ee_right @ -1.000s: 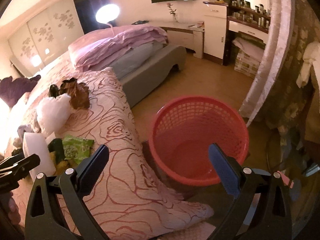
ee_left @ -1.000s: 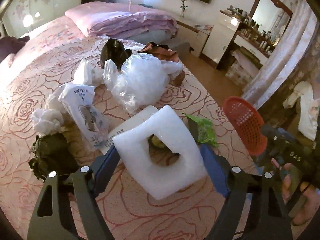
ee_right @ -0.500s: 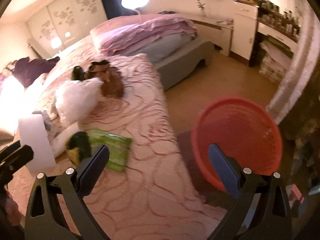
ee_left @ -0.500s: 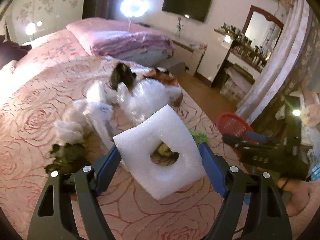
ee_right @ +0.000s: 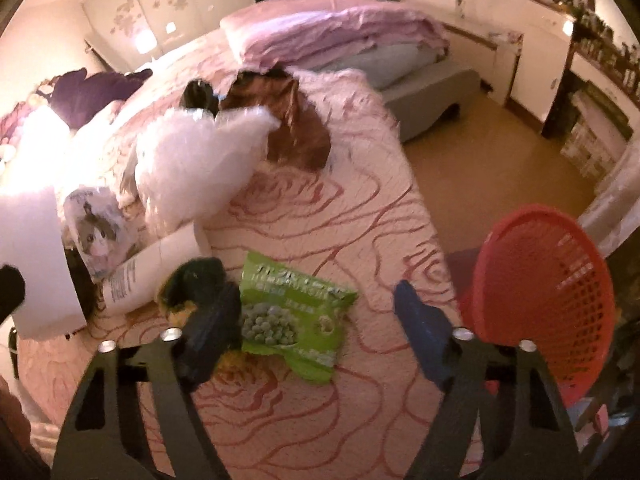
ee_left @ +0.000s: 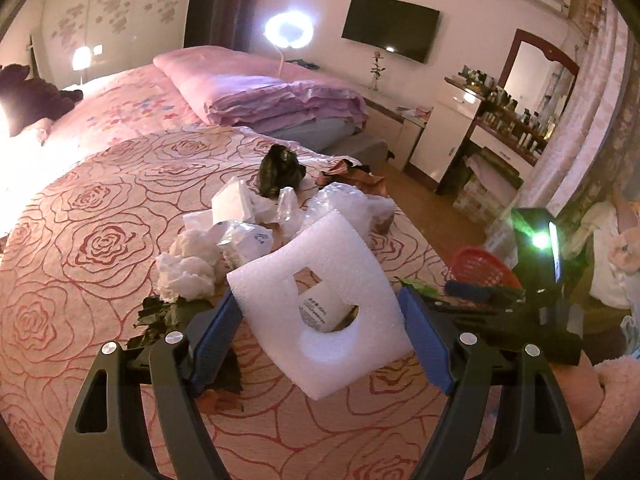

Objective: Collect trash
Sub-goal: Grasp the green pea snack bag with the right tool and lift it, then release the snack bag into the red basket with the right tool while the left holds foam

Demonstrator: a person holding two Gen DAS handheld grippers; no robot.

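**Two grippers, one green packet dead ahead of the right**

Right gripper (ee_right: 316, 320) has just been closing, its jaws straddling the green snack packet (ee_right: 292, 312) without pressing it; the packet lies flat on the bedspread (ee_right: 360, 220), long axis running away from the gripper; left gripper (ee_left: 320, 316) clamps the white foam piece (ee_left: 320, 304); red basket (ee_right: 548, 280) stands right, beside the bed.

Green snack packet (ee_right: 294, 316) between closing hand-held gripper (ee_right: 316, 320) jaws

A white square foam sheet with a cut-out hole (ee_left: 320, 304) is held tilted above the bed; a green pea snack packet (ee_right: 292, 316) lies flat near a red mesh plastic basket (ee_right: 548, 284).
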